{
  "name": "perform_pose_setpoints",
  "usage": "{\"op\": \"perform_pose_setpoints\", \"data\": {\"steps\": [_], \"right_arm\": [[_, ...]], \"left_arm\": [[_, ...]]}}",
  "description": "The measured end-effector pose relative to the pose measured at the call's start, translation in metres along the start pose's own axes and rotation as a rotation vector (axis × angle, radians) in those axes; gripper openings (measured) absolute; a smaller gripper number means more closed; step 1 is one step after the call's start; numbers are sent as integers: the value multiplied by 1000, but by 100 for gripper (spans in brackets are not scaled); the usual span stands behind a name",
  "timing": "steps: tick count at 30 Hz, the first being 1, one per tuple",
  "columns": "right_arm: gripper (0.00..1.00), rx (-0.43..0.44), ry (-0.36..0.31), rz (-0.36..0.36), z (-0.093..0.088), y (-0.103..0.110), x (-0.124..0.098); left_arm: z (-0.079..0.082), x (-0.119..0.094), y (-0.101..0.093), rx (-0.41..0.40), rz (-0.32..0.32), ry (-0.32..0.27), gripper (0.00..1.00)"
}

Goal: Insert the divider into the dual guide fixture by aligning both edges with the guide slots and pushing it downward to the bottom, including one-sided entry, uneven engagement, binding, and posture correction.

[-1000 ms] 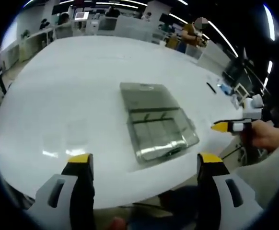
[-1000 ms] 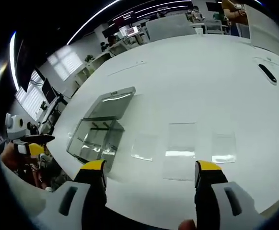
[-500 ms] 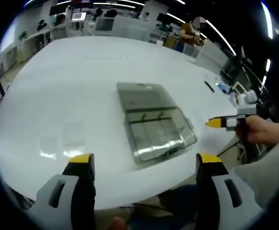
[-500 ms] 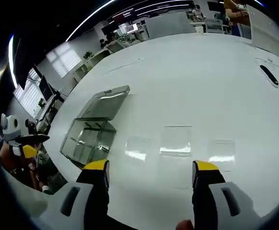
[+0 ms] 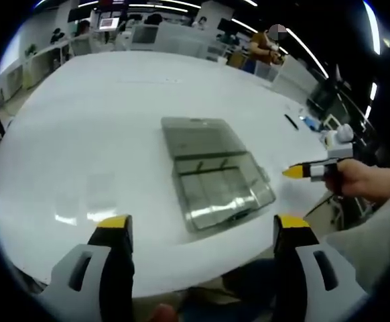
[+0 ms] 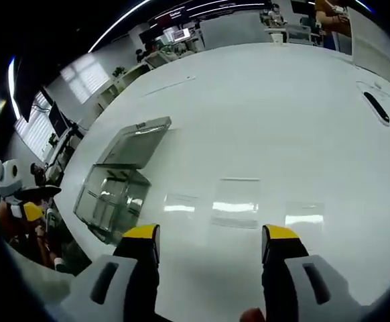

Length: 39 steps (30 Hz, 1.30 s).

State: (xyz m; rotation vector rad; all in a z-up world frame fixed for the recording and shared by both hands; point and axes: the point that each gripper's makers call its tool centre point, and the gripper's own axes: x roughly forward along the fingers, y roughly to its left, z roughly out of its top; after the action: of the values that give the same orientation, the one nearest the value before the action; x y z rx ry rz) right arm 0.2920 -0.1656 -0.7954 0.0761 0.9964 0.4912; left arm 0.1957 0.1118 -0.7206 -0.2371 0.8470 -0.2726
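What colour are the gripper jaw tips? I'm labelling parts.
Yellow tips on the left gripper, clearest in the left gripper view.

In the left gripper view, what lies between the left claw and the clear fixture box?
Only bare white table with light reflections lies between the left claw and the clear fixture box in the left gripper view; the claw is open and holds nothing.

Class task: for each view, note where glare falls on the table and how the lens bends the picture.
Left gripper view: pale ceiling-light patches on the table near the left tool; table edge curves. Right gripper view: three bright rectangles ahead of the right tool; clear box glints; edges bow.
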Motion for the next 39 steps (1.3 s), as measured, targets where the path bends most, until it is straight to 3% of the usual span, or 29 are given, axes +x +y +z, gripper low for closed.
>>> {"op": "perform_pose_setpoints", "data": {"steps": [16, 26, 39], "right_arm": [[42, -28, 71, -60, -3, -18, 11], [40, -38, 90, -72, -2, -18, 15], [34, -106, 161, -182, -3, -22, 18]], "left_arm": [[2, 5, 1, -10, -7, 5, 83], [5, 7, 4, -8, -8, 7, 83], [6, 10, 6, -16, -12, 5, 83]]}}
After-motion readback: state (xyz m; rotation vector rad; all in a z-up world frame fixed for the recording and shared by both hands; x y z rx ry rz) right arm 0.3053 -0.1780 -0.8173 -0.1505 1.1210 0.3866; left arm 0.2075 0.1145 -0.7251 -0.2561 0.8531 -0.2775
